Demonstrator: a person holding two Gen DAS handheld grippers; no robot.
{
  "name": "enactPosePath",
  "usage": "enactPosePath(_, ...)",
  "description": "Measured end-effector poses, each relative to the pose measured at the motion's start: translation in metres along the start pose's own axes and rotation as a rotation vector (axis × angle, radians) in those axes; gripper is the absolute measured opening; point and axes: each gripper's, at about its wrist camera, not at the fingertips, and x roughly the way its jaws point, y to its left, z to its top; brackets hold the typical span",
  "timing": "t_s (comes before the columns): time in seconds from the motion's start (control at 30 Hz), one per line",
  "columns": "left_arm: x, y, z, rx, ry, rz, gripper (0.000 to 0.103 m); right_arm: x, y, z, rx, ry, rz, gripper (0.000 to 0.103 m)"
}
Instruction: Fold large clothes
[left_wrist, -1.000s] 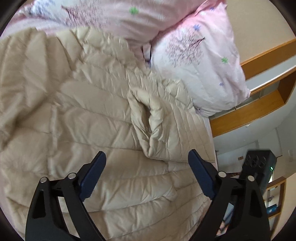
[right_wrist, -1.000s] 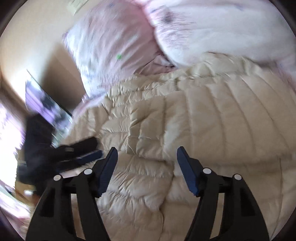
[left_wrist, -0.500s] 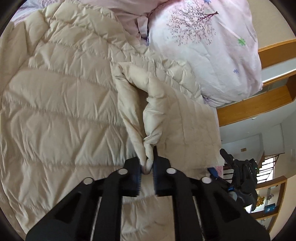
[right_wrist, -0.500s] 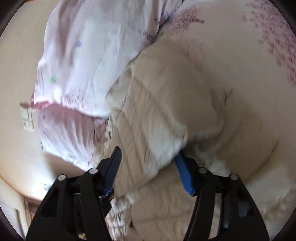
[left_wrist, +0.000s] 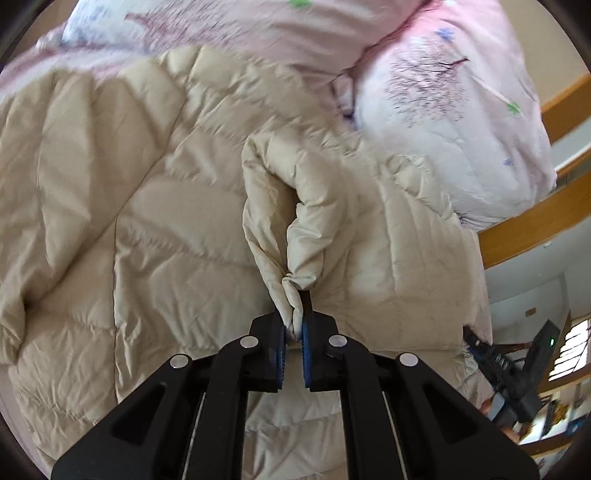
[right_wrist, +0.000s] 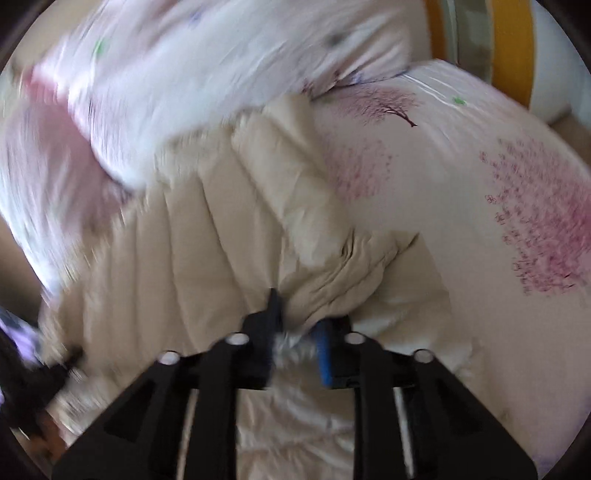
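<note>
A large beige quilted down jacket (left_wrist: 147, 221) lies spread on a bed. My left gripper (left_wrist: 293, 332) is shut on a pinched fold of the jacket's edge, which rises in a ridge ahead of the jaws. In the blurred right wrist view, my right gripper (right_wrist: 295, 332) is shut on a bunched edge of the same jacket (right_wrist: 229, 251), with crumpled cloth between the pads. The other gripper (left_wrist: 517, 373) shows at the lower right of the left wrist view.
Pink floral pillows (left_wrist: 450, 122) lie beyond the jacket, also in the right wrist view (right_wrist: 177, 85). The pink floral bedsheet (right_wrist: 498, 192) spreads to the right. A wooden bed frame (left_wrist: 532, 221) runs along the right edge.
Both grippers were open a second ago. The left one closed on the jacket fold and has lifted it. The right one swung round and has now closed on the jacket's edge.
</note>
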Motion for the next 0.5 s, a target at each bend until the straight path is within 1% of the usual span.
enactPosePath(0.03,-0.001,0.002,0.0,-0.008,0.003,-0.007,0.007,-0.005,0.008,-0.003,-0.053,0.011,-0.021,0.044)
enactPosePath(0.1,-0.008,0.004,-0.001,-0.008,0.002,-0.022,0.012,-0.017,0.027,-0.011,-0.144,0.019,-0.035,0.045)
enactPosePath(0.13,-0.015,0.005,-0.002,-0.003,-0.006,-0.03,0.019,-0.027,0.04,-0.015,-0.196,0.016,-0.003,0.045)
enactPosePath(0.17,-0.021,0.006,-0.003,-0.001,-0.016,-0.036,0.025,-0.035,0.052,-0.017,-0.239,0.009,0.03,0.042)
enactPosePath(0.2,-0.034,0.009,-0.007,-0.001,-0.039,-0.047,0.04,-0.04,0.063,-0.019,-0.272,0.001,0.058,0.04)
enactPosePath(0.23,-0.047,0.013,-0.01,-0.005,-0.064,-0.057,0.053,-0.045,0.081,-0.021,-0.323,-0.008,0.105,0.038)
enactPosePath(0.27,-0.055,0.015,-0.012,-0.011,-0.086,-0.061,0.056,-0.046,0.097,-0.022,-0.366,-0.017,0.137,0.036)
enactPosePath(0.3,-0.071,0.021,-0.018,-0.016,-0.117,-0.064,0.057,-0.042,0.115,-0.023,-0.406,-0.022,0.154,0.035)
enactPosePath(0.37,-0.097,0.037,-0.03,-0.024,-0.165,-0.06,0.059,-0.031,0.145,-0.024,-0.464,-0.015,0.185,0.03)
enactPosePath(0.4,-0.116,0.051,-0.04,-0.039,-0.205,-0.038,0.059,-0.024,0.162,-0.026,-0.489,-0.006,0.197,0.029)
enactPosePath(0.5,-0.151,0.079,-0.059,-0.079,-0.278,0.038,0.059,-0.001,0.208,-0.035,-0.547,0.028,0.22,0.028)
